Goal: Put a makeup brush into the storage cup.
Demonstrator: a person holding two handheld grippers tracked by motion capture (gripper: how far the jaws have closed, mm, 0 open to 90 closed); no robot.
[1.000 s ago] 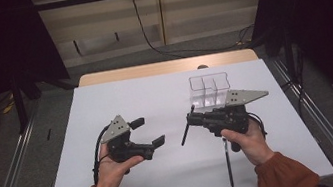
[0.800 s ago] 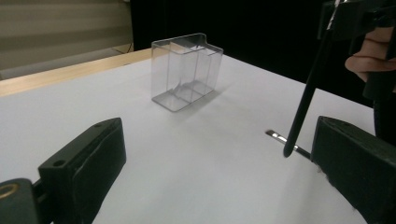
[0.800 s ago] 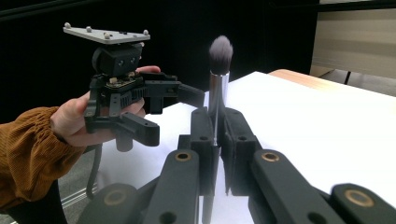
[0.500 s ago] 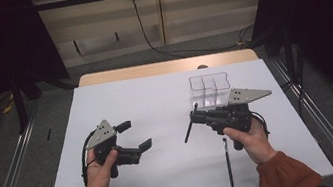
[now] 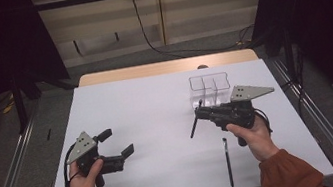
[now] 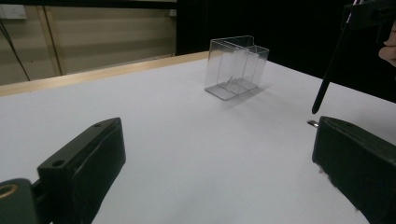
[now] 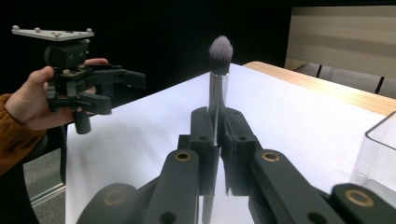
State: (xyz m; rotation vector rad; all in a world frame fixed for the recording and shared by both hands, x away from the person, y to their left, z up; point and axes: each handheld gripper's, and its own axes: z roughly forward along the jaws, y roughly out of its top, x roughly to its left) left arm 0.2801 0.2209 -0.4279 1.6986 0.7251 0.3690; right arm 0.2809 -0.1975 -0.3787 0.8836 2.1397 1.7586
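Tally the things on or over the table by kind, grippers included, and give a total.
Makeup brush: 1, held in the right gripper, brush
Slim black stick lying on the table: 1
Clear divided box: 1
Hand-held grippers: 2, with the left gripper open
Total: 5

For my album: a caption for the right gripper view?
Right gripper clamps a makeup brush, bristles up.

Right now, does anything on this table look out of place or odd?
Nothing looks spilled or damaged. The right gripper clamps a makeup brush, the clear organizer stands upright and empty, and a thin black stick lies loose near the table's front edge.
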